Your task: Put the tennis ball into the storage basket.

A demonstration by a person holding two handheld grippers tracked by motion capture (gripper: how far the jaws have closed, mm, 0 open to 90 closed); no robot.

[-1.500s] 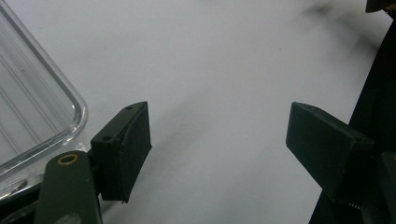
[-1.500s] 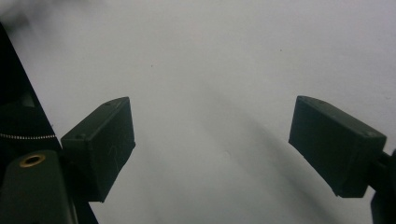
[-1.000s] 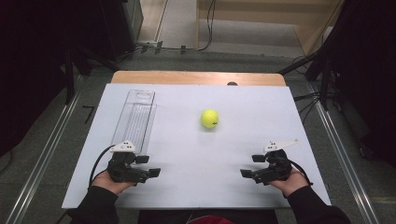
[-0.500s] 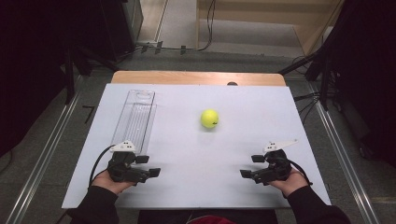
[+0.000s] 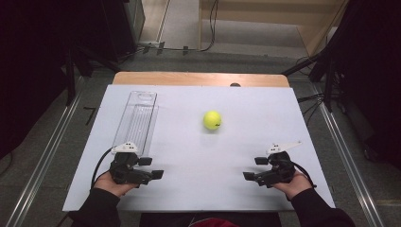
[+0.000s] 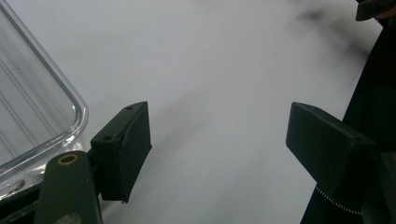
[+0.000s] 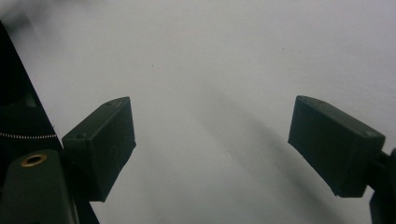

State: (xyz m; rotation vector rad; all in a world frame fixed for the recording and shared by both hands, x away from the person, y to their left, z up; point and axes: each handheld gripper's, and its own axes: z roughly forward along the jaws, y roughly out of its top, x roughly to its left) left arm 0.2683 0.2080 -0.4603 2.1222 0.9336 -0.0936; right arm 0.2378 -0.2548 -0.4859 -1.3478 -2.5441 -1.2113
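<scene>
A yellow-green tennis ball (image 5: 212,119) lies on the white tabletop (image 5: 198,198), a little right of its middle. A long clear plastic tray (image 5: 136,118) lies along the left side; its rounded near corner (image 6: 32,102) is at the left of the left gripper view. My left gripper (image 5: 152,168) rests near the front left, just below the tray's near end, open with bare table between its jaws (image 6: 219,116). My right gripper (image 5: 254,169) rests near the front right, open over bare white surface (image 7: 212,105). Both point inward toward each other.
A strip of wooden table (image 5: 198,78) runs behind the white surface. Metal rails (image 5: 42,156) run along the floor on both sides. Cables and dark stands are at the back. Part of the right gripper (image 6: 376,7) is at the left gripper view's top right corner.
</scene>
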